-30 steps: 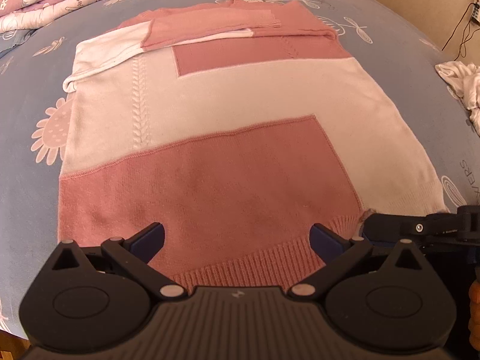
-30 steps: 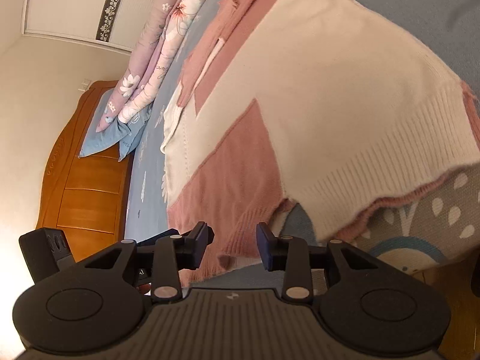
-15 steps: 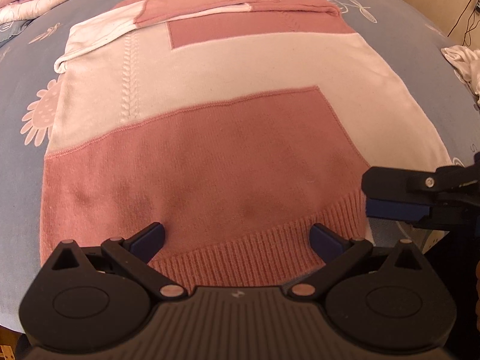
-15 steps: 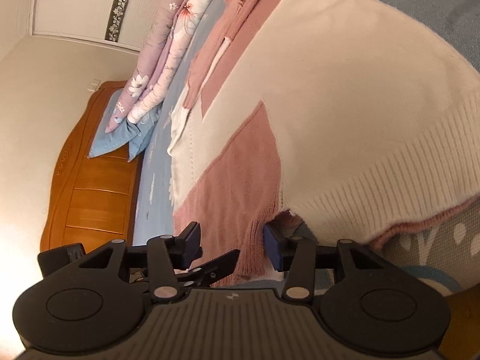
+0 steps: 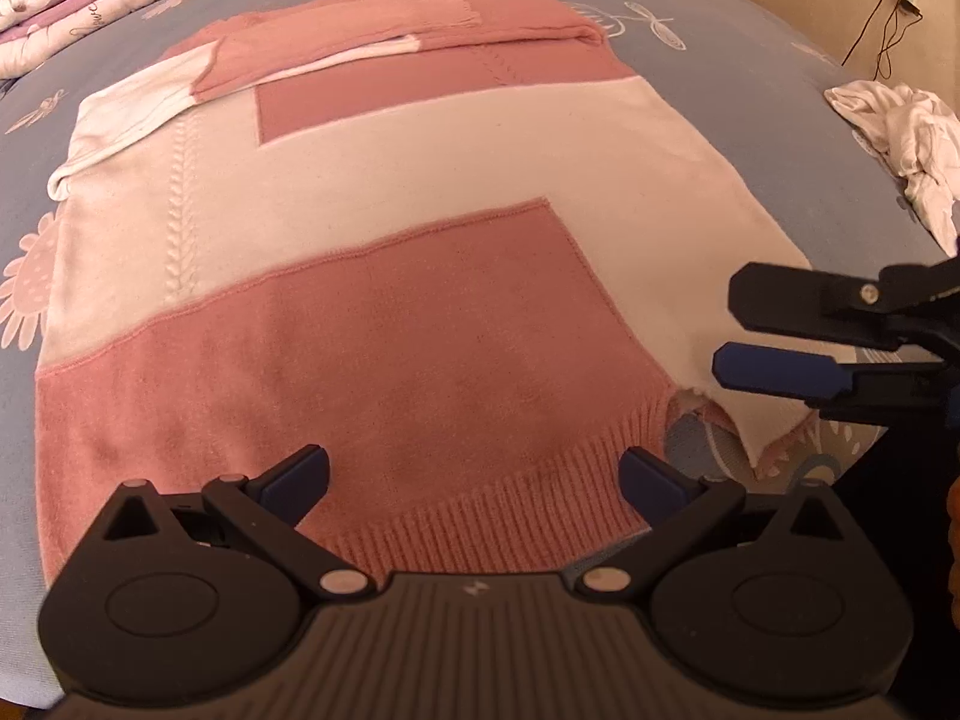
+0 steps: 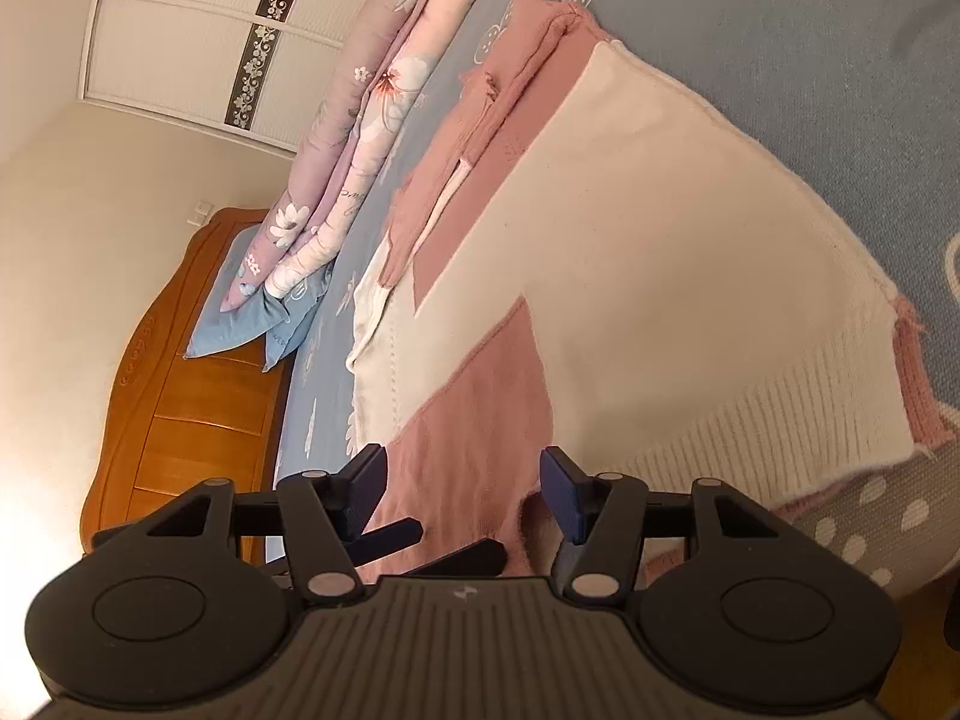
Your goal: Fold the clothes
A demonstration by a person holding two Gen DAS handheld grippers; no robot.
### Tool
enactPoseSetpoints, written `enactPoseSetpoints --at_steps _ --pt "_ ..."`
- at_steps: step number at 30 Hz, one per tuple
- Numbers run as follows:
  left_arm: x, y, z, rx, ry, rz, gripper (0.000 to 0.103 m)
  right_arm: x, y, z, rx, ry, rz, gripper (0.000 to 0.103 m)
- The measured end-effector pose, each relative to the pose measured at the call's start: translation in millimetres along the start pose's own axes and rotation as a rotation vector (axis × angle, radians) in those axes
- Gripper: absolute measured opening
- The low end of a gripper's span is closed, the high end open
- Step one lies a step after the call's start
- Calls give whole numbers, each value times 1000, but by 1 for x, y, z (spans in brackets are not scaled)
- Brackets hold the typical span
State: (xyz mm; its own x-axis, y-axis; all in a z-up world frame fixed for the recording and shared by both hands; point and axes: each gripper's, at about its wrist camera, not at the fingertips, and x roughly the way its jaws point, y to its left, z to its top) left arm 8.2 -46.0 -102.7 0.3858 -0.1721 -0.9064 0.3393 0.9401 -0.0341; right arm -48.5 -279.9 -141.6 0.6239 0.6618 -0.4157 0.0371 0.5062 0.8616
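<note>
- The sweater (image 5: 372,276) lies flat across the bed (image 5: 750,60), its ribbed hem (image 5: 480,516) at the near edge and its neck end toward the far side.
- Part of the folding looks done: both sleeves (image 5: 360,48) are already laid across the upper body, stacked in a narrow band near the shoulders.
- What seems left is the body itself; the long lower half is unfolded, so bringing the hem up toward the shoulders would be my guess for the next step.
- It is a soft knit in blocks of dusty pink and cream, with a raised cable stitch (image 5: 180,210) running down the cream panel and a stretchy rib along the bottom.
- At the near right corner the hem is ruffled, the cream layer curling up to show the pink back layer (image 6: 918,384) underneath.
- The left gripper (image 5: 474,474) hangs over the pink hem with its jaws spread wide and nothing pinched between them.
- The right gripper (image 6: 462,480) sits at the cream corner; its jaws are opening, with knit lying in the gap but neither pad pressing on it.
- Beneath is a smooth blue sheet printed with flowers and dragonflies.
- Further out, a crumpled white garment (image 5: 900,132) waits on the right, a rolled floral quilt (image 6: 360,120) lies along the far edge, and a glossy wooden headboard (image 6: 180,396) stands behind blue pillows (image 6: 240,318).
</note>
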Motion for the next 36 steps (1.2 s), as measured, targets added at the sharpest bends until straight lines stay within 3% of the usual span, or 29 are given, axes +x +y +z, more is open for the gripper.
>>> enactPoseSetpoints --at_steps 1,4,9,13,16,21,27,29,33,36 --pt "1 -5 -1 29 2 12 102 -1 0 1 0 -4 -2 64" --pt "-5 -15 0 92 34 -54 102 -5 -5 5 12 -24 -16 67" --pt "-21 -15 17 65 -98 -41 102 -9 -10 10 45 -46 4 67" --pt "8 -7 27 -16 -34 -70 102 -2 -11 9 60 -15 -3 67" --pt "12 -25 16 97 -42 -20 102 5 -15 9 83 24 -87 64" --pt "3 -38 3 150 -7 -10 102 -3 -27 9 181 56 -70 64" --pt "-14 -30 -1 123 -49 -1 102 -30 -14 5 101 -6 -95 74" --pt "-7 -25 0 102 -26 15 102 -24 -15 4 80 27 -178 73" --pt "-5 -18 -2 32 28 -8 102 -25 -9 2 68 63 -199 74" --pt "-16 -23 3 55 -10 -26 102 -34 0 3 49 42 -210 74"
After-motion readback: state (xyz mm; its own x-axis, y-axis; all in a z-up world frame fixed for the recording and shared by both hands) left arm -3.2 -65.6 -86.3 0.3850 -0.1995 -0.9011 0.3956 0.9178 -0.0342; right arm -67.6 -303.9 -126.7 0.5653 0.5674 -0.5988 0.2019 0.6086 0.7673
